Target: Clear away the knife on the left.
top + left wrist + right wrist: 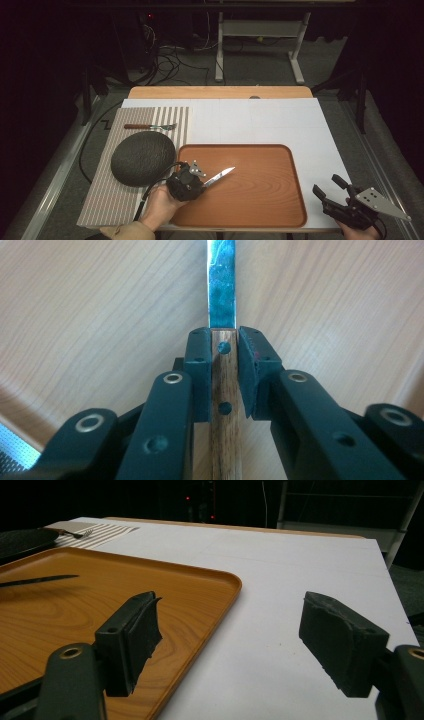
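Left gripper (204,181) clamped on the wooden handle of a knife (219,176), blade pointing out over the left part of the brown tray (280,200). Right gripper (331,189) jaws spread wide, holding nothing, above the white sheet (260,120) beside the tray's right edge.

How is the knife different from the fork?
The knife is gripped by its wooden handle in the left gripper, over the wooden tray; the fork lies loose on the striped mat, with nothing holding it. The knife points slantwise toward the far right; the fork lies straight across, prongs to the right. Both have brown handles and shiny metal ends.
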Demonstrator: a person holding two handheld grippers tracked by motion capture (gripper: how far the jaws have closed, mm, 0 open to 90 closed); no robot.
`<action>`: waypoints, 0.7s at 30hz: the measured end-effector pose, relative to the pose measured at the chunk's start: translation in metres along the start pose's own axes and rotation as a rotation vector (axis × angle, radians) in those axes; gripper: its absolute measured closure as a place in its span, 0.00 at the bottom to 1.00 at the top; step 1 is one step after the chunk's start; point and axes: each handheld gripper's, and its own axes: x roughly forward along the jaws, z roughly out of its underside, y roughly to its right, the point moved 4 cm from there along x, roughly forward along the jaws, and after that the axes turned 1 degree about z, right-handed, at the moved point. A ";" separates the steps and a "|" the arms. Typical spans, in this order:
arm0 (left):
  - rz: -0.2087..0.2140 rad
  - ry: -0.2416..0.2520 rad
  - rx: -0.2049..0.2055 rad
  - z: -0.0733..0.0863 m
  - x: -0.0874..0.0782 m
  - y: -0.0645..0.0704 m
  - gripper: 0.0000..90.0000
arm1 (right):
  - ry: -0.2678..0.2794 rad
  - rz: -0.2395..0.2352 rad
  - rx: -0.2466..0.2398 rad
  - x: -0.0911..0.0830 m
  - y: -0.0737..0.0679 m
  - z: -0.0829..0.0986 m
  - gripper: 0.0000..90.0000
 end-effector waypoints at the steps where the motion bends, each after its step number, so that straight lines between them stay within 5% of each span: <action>1: -0.001 -0.004 0.001 0.000 0.001 0.000 0.81 | 0.000 0.000 0.000 0.000 0.000 0.000 0.27; 21: -0.040 -0.065 -0.006 -0.001 0.020 -0.006 0.80 | 0.000 -0.003 -0.003 0.000 0.000 0.000 0.27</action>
